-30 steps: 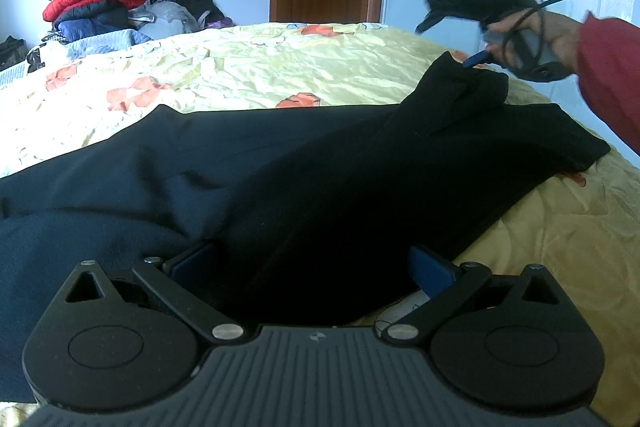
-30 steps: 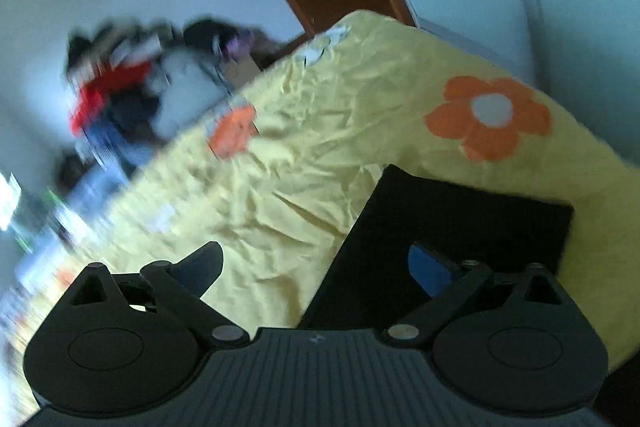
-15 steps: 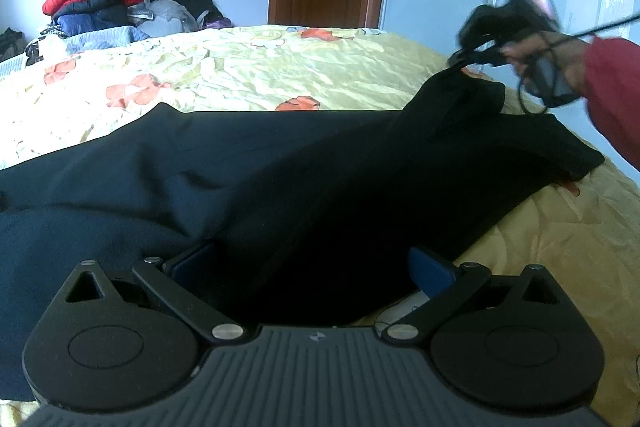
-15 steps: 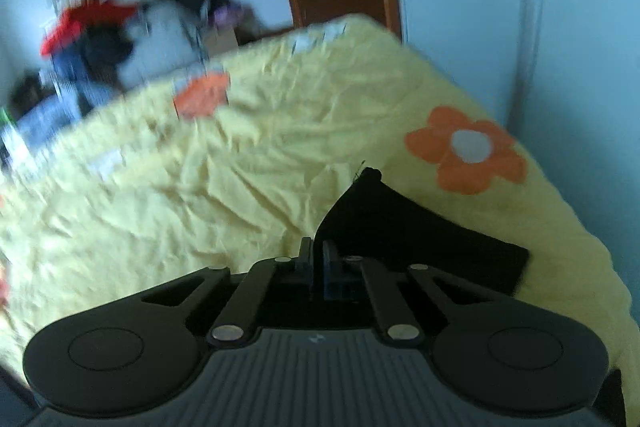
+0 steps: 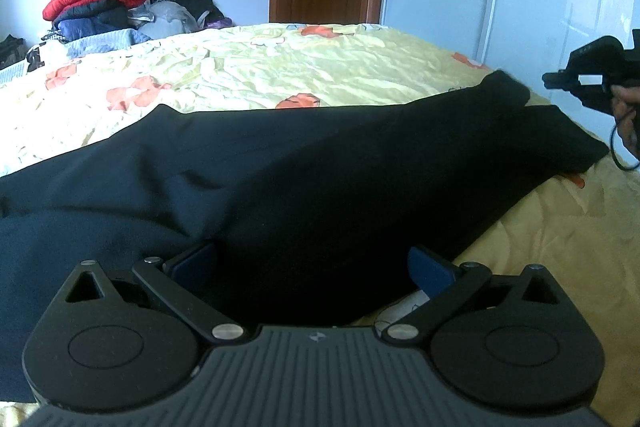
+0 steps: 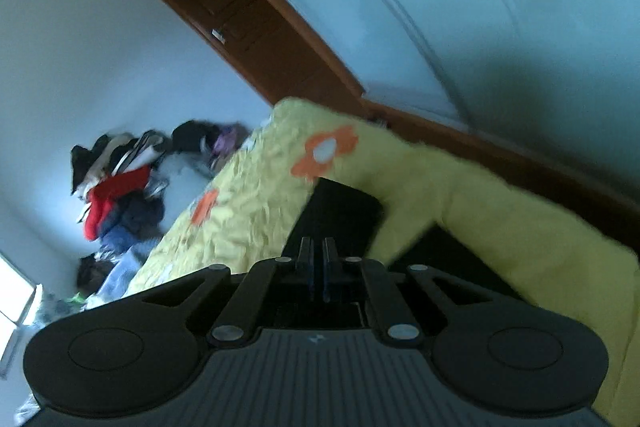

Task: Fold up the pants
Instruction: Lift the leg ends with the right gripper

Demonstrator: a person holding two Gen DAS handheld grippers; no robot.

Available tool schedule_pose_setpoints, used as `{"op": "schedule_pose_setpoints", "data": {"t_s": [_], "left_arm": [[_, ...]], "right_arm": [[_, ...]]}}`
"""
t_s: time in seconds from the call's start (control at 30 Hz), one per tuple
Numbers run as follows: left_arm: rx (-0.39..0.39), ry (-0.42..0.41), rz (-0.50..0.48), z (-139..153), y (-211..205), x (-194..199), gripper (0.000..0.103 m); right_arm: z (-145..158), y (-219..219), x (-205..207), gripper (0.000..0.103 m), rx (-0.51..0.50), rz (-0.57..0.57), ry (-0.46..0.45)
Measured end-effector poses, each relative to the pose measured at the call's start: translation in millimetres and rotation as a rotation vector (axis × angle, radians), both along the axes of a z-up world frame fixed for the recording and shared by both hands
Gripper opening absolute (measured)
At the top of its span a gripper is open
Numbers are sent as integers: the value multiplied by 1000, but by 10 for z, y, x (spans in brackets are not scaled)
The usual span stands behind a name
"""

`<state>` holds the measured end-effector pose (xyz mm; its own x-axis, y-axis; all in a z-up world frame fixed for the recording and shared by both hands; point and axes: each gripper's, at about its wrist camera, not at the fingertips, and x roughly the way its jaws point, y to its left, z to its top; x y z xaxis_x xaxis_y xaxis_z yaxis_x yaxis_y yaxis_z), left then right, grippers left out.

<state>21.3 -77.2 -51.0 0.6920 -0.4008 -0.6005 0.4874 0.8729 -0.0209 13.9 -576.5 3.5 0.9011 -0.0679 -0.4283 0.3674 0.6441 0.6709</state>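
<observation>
Dark pants point(image 5: 280, 167) spread on the yellow bedspread point(image 5: 320, 67), one end under open jaws.

The left gripper point(image 5: 314, 267) has its jaws released, the cloth lying between and beyond them, sagging soft and light; a hem or waistband edge looks the best hold. The right gripper point(image 6: 318, 267), off past the far leg end, is clenched, apparently on nothing, though blur makes that uncertain. The near edge hides under the left gripper.
</observation>
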Motion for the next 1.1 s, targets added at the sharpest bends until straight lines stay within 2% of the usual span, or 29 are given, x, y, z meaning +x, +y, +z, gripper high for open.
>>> {"op": "schedule_pose_setpoints", "data": {"t_s": [0.07, 0.1, 0.17, 0.2, 0.23, 0.27, 0.43, 0.53, 0.63, 0.67, 0.73, 0.83, 1.1], "left_arm": [[5, -1, 1, -2, -8, -1, 103], [6, -2, 1, -2, -8, -1, 103], [6, -1, 1, -3, -8, 0, 103], [6, -1, 1, -3, -8, 1, 103], [6, -2, 1, -3, -9, 0, 103], [7, -2, 1, -3, -9, 0, 103], [12, -3, 1, -4, -14, -1, 103], [13, -3, 1, -4, -15, -2, 103], [12, -3, 1, -4, -15, -2, 103], [12, -3, 1, -4, -15, -2, 103], [13, -3, 1, -4, -14, -2, 103], [12, -3, 1, -4, -14, -2, 103], [12, -3, 1, -4, -14, -2, 103]], "right_arm": [[-94, -18, 35, 5, 35, 27, 4], [-143, -38, 75, 8, 68, 40, 13], [-239, -59, 131, 24, 121, 29, 28], [-288, -54, 159, 42, 142, 25, 29], [-335, -44, 181, 54, 164, 33, 10], [-369, -30, 198, 58, 180, 41, -8], [-439, 14, 334, 56, 180, 56, -24], [-467, -29, 415, 56, 204, 29, -53], [-518, -79, 415, 57, 255, -2, -117], [-526, -86, 374, 53, 277, -10, -143], [-579, -108, 322, 51, 327, 2, -220], [-677, -139, 308, 51, 404, 44, -280], [-640, -116, 667, 47, 342, 73, -234]]}}
